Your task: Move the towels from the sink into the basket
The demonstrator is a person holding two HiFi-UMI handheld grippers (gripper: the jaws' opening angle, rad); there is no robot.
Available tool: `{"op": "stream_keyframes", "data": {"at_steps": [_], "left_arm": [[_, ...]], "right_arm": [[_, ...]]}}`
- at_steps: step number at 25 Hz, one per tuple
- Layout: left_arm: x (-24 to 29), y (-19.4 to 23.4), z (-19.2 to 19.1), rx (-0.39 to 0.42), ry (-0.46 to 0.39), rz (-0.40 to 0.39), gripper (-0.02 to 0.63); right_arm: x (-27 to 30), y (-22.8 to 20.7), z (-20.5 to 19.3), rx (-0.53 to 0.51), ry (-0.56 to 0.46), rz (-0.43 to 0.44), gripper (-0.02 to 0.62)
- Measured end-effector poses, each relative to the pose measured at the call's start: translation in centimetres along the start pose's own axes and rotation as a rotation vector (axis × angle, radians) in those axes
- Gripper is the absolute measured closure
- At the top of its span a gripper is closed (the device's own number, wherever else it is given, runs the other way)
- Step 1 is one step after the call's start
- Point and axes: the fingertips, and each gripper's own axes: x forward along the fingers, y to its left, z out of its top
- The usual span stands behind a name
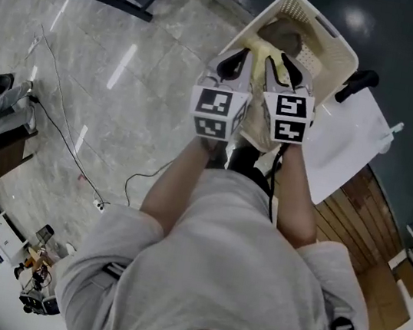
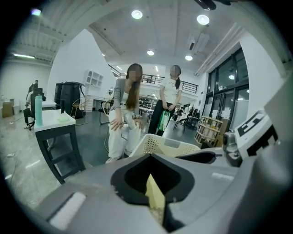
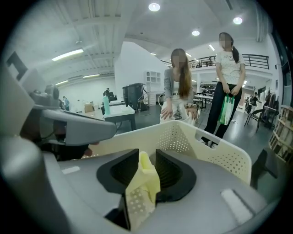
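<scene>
The yellow towel (image 3: 143, 183) hangs above the near side of the basket (image 3: 219, 151), held up between my two grippers. I judge it soft and light. It will fold and drop easily, so a pinch on one edge fold is enough to carry it. My left gripper (image 2: 153, 192) is clenched on a thin fold. My right gripper (image 3: 146, 176) is released, its jaws well apart, and a fold of towel rests loosely between them.

I see bright even light from ceiling lamps (image 2: 137, 14); streaky glare on floor (image 1: 121, 65); gripper views fisheye-bent, corners black, close foreground soft.
</scene>
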Motion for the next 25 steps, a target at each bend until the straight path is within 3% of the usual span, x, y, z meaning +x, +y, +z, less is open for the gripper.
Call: {"op": "stream_keyframes", "data": {"at_steps": [5,8,15,25], "left_arm": [[-1.1,-1.1,-0.1,0.007,-0.013,-0.004,0.59],[-1.7,-1.6,0.0,0.015,-0.025,-0.005,0.589],[-3.5,-4.4,0.7,0.028,-0.067,-0.008,0.589],[-8.9,-9.8,0.2,0.078,-0.117,-0.037,0.589]], "right_arm": [[-2.0,-0.1,0.1,-0.007,-0.029,-0.01,0.482],[-3.4,-0.2,0.7,-0.017,-0.073,-0.037,0.586],[-8.1,-0.4,2.0,-0.056,-0.169,-0.05,0.589],[-17.1,0.4,2.5,-0.026,-0.349,-0.103,0.589]]}}
